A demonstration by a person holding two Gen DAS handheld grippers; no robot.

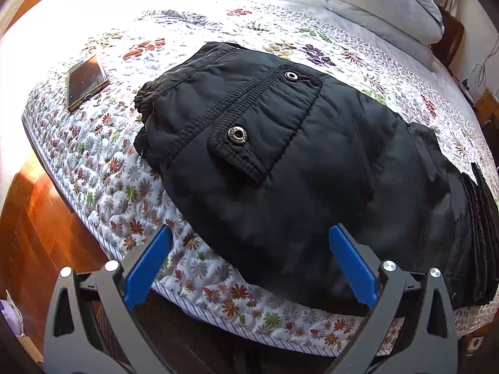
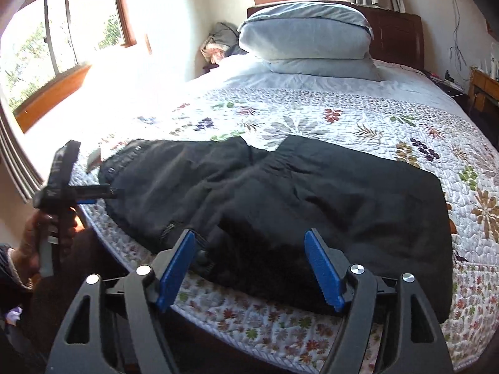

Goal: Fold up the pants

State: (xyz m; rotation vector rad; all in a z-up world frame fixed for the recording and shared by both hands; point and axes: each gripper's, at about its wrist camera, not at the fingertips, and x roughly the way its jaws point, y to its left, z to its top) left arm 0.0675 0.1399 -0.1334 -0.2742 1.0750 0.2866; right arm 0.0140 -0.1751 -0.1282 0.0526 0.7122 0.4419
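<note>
Pants (image 1: 280, 162), just ahead of both open tools

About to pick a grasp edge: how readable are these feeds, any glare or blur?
Left wrist view: sun blows out the bed's far-left corner, but the pants are sharp, stitching and snaps legible. Right wrist view: window glare washes out the left, black folds are hard to read. Fisheye bends the edges in both.

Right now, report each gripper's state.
Left gripper: open, holding nothing, at the pants.
Right gripper: open, holding nothing.
</note>
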